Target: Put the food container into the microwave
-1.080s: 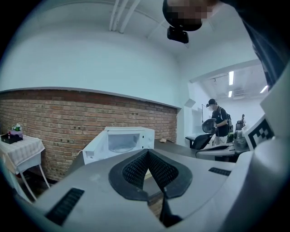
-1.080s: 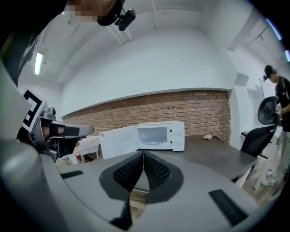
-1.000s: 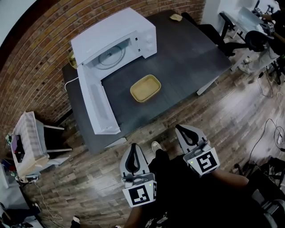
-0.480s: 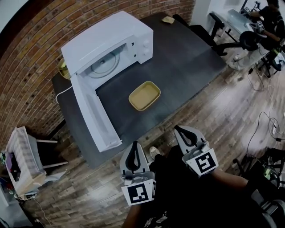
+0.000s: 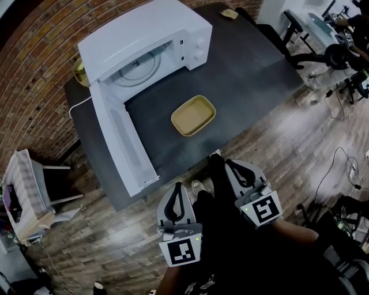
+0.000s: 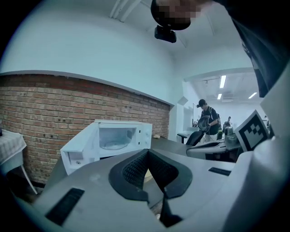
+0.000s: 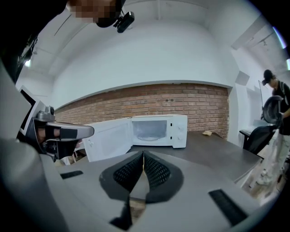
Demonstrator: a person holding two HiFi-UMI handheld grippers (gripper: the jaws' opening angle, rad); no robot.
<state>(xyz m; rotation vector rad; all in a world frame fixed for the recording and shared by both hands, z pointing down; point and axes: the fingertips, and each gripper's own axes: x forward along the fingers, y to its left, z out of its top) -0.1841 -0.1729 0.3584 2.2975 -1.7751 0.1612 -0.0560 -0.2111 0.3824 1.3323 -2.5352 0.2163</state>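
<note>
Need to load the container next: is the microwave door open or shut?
Open. The door stands swung wide out from the microwave, and the turntable inside the cavity is in plain view.

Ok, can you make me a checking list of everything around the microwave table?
Surface: dark grey table, holding the microwave and the container.
Job's things: white microwave, its door swung open; tan rectangular food container on the table in front of it, untouched.
Clutter: small tan item at the far table corner; yellowish thing behind the microwave, unclear.
Grippers: left gripper and right gripper both shut, empty, short of the table.
Cables: white cable beside the microwave; thin cables on the floor.
Surroundings: red brick wall, wooden floor, small white side table.
</note>
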